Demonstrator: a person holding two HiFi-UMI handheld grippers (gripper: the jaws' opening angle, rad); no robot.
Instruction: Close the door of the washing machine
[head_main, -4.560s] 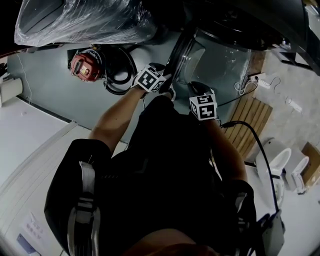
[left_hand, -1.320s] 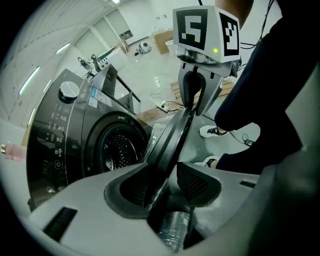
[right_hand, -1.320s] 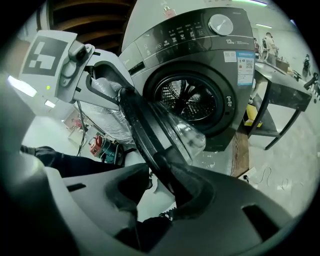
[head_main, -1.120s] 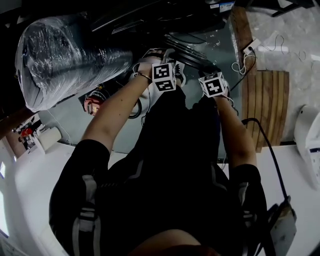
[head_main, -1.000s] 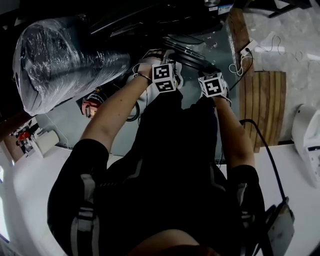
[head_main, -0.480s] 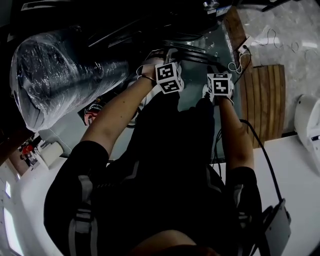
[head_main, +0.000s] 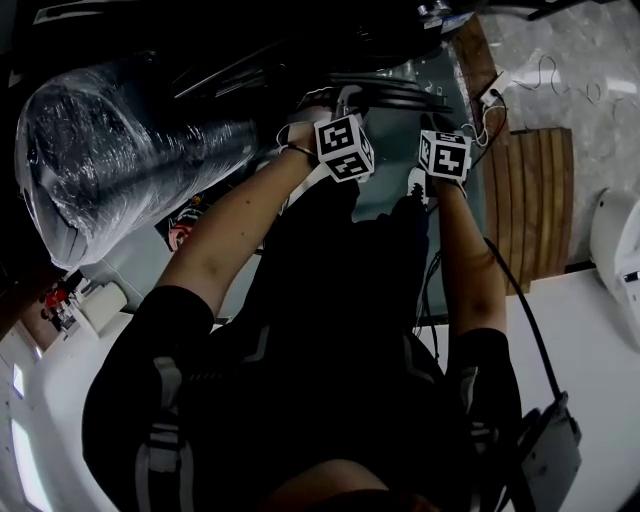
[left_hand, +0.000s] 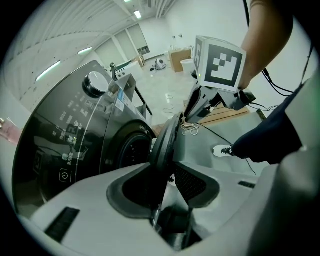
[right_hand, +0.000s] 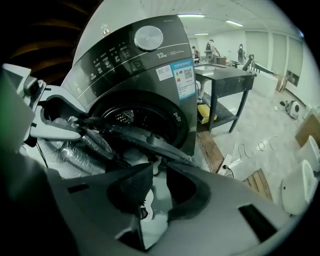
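Observation:
The dark grey washing machine (right_hand: 140, 65) stands with its round door (right_hand: 130, 135) partly swung out from the drum opening. In the left gripper view the door (left_hand: 167, 140) is seen edge-on. My left gripper (left_hand: 167, 167) is shut on its rim after closing a little further. My right gripper (right_hand: 156, 167) is open after narrowing; nothing lies between its pads. Its tips sit just under the door's rim; contact cannot be told. From the head view both marker cubes sit side by side below the door (head_main: 385, 92), left gripper (head_main: 340, 105) and right gripper (head_main: 438, 125).
A bulky plastic-wrapped object (head_main: 110, 150) lies to the left of the machine. A wooden slat mat (head_main: 540, 190) and a power strip with cable (head_main: 500, 80) lie on the floor at right. A metal table (right_hand: 225, 80) stands beside the machine.
The door has swung from wide open towards the machine's front. Both hands have moved up and right in the head view, and the right gripper's cube has rolled.

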